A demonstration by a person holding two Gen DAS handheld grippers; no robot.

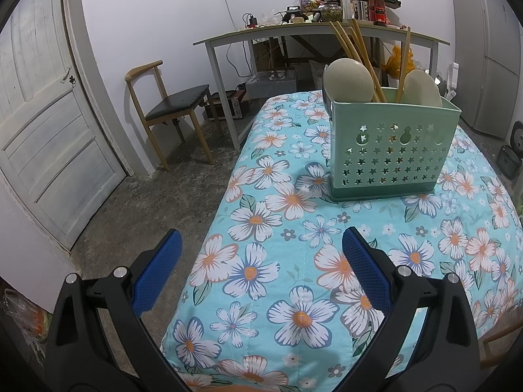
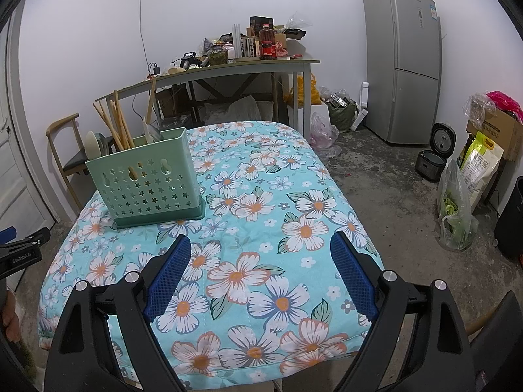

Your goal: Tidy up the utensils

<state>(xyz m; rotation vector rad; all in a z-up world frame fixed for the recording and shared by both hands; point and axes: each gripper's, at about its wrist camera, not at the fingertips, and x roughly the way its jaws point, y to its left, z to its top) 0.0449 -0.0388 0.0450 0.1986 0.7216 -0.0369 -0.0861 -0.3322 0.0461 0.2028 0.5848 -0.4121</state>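
I am holding my left gripper (image 1: 261, 245) and right gripper (image 2: 260, 248) wide apart, gripping nothing. The green utensil holder (image 1: 392, 143) is sitting ahead on the floral cloth (image 2: 261, 196), its walls hiding the chopsticks' (image 1: 353, 55) and spoons' (image 1: 348, 80) lower ends.

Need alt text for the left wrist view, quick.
A green perforated utensil holder stands on a floral tablecloth, holding pale spoons and wooden chopsticks. The left gripper hovers in the foreground, jaws open and empty. Behind are a wooden chair and a white door.
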